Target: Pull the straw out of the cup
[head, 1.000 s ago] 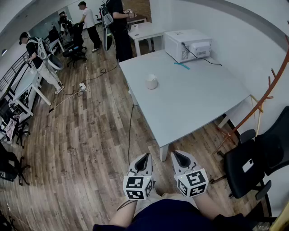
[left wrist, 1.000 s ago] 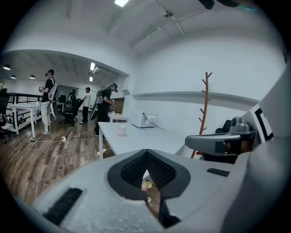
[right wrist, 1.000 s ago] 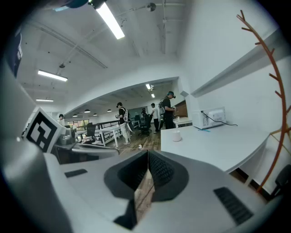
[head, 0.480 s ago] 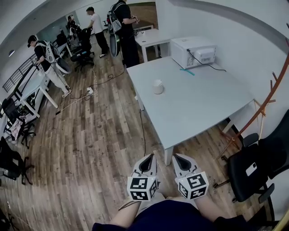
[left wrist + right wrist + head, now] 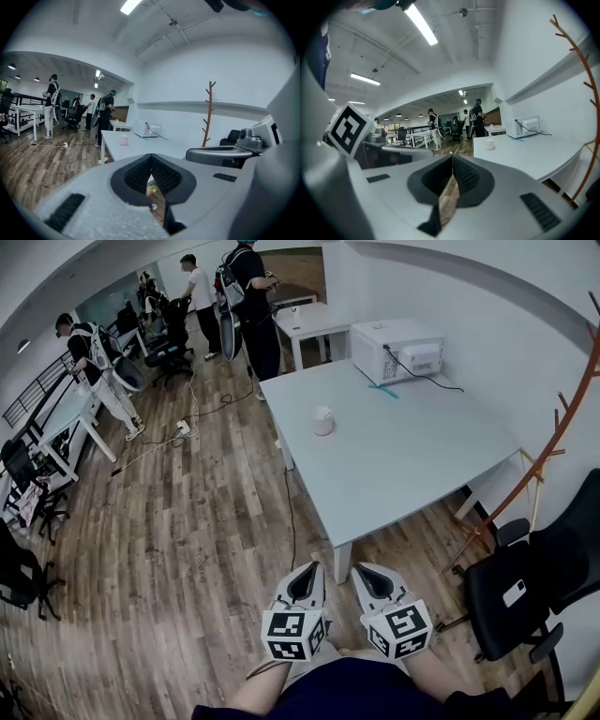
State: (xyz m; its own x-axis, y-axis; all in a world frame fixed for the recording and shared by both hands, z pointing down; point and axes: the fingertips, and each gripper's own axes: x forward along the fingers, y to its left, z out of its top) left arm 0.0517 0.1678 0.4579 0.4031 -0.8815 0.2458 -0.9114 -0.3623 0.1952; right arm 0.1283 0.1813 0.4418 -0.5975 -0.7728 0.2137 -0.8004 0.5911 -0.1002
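White rectangular table (image 5: 412,460) is seen at twelve o'clock, well apart from the left gripper (image 5: 302,570) and right gripper (image 5: 362,570), both clenched empty. On it the small white cup (image 5: 322,420) is stood, judged equally far from both; no straw can be made out.

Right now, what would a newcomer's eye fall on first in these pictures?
The left tool and right tool sit side by side at the bottom of the head view, jaws shut and empty. Ahead stands a white table with a small white cup toward its left side and a microwave at its far end. People stand beyond it, top left.
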